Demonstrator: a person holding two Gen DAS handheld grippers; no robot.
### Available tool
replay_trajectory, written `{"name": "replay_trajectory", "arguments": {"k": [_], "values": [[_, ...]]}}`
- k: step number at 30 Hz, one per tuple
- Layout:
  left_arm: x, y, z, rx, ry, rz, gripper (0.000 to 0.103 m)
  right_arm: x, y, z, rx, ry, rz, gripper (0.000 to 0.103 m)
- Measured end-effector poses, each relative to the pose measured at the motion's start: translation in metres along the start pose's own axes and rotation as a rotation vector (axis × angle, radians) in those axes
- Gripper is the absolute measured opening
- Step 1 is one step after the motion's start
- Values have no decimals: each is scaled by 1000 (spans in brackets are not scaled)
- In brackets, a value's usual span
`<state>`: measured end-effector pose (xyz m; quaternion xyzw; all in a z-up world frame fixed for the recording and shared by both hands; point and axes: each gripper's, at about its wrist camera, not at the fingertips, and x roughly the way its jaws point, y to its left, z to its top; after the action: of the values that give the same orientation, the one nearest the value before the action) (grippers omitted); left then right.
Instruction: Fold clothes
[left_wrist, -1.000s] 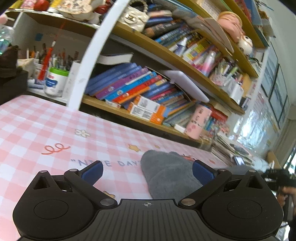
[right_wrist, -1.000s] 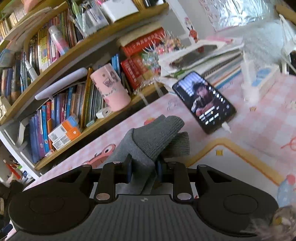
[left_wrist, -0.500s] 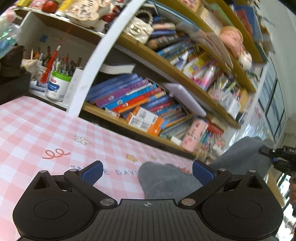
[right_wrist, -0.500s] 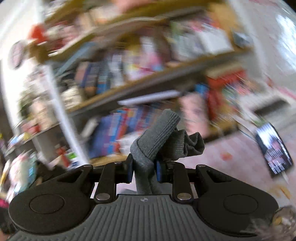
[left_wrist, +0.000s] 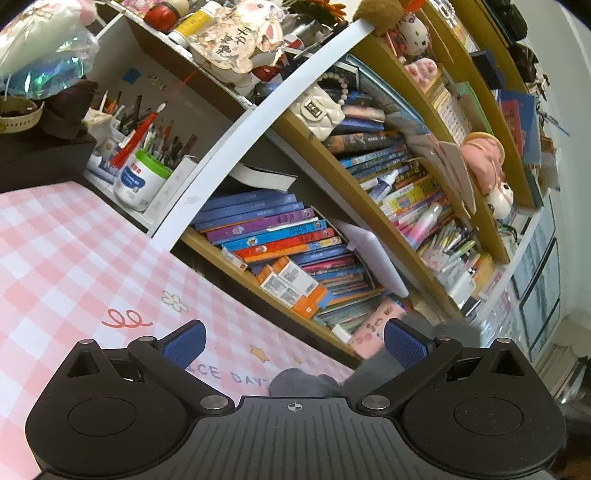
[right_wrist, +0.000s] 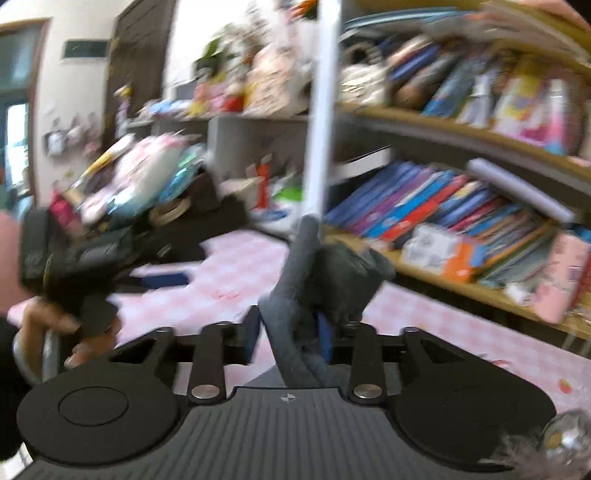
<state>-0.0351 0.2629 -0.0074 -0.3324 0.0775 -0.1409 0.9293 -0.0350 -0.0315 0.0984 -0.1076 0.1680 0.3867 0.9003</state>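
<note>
The right claw (right_wrist: 288, 332) is opening, with a grey knitted garment (right_wrist: 314, 280) standing bunched between its blue pads above the counter (right_wrist: 229, 280). The left claw (left_wrist: 293, 341) gapes wide and empty over the pink checked cloth printed "DAY" (left_wrist: 247, 377); grey fabric lies near its right pad. A crammed bookshelf (left_wrist: 314, 258) borders the far edge.

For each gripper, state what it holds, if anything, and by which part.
The left gripper holds nothing. The right gripper, jaws opening, has a bunched fold of the grey garment between them; its grip looks loosened.
</note>
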Motion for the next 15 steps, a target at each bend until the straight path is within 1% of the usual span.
{"name": "replay_trajectory", "arguments": {"k": [1,2,3,6,9,11,13,15], "values": [[1,0,0,-3,4,-3,103,1,3,-2,-1,1,36,58],[1,1,1,-6,8,-7,103,3,6,-4,-3,3,71,61],[1,1,1,-8,12,-13,103,4,8,-6,-2,4,104,61],[1,0,0,-9,19,-30,103,-1,-1,-9,60,-3,119,62],[3,-1,0,-2,27,-41,102,-8,-27,-15,199,-11,93,62],[4,-2,-1,1,36,-49,102,-12,-46,-23,294,-8,59,61],[6,-3,-3,3,59,-57,102,-14,-63,-33,382,1,14,61],[11,-5,-5,8,92,-61,102,-13,-73,-47,431,23,-25,61]]}}
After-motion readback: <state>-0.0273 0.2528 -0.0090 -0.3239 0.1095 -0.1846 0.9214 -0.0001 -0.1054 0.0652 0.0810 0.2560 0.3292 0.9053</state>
